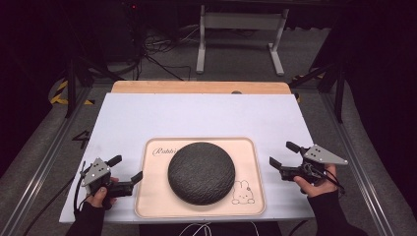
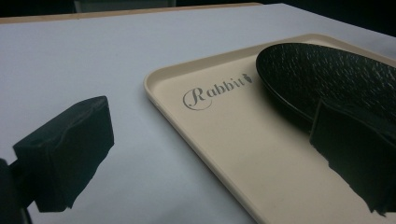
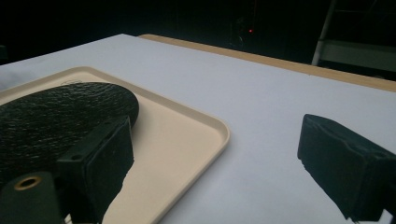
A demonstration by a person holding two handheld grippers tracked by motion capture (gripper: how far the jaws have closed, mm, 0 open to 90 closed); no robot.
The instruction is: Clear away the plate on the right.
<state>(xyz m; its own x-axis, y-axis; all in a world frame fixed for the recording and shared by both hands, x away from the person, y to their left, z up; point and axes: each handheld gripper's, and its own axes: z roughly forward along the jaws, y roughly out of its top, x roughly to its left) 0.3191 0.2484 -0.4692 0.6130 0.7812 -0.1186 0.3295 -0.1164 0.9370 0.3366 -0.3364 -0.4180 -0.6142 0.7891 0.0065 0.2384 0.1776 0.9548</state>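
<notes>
Both grippers wait with nothing in them. One is the left gripper point(image 1: 129, 168), near the front left corner of the surface point(image 1: 196, 115). Its jaws are spread wide, and one jaw reaches over the left rim of the tray point(image 1: 248, 162). The right gripper point(image 1: 283, 154) is just off the tray's right rim, near the right edge of the surface. Its jaws stand wide apart too and hold nothing.

A cream tray lies by the front edge of the surface, in the middle. On it sits a dark bumpy plate point(image 1: 201, 172), turned upside down like a little hill. I think the grippers sit on both sides like this so they can lift the tray or the plate together.

Each hand holds its gripper from behind. The left hand point(image 1: 101, 194) and the right hand point(image 1: 314, 184) come in from the front edge, and both grippers point inward at the tray, low over the surface.
</notes>
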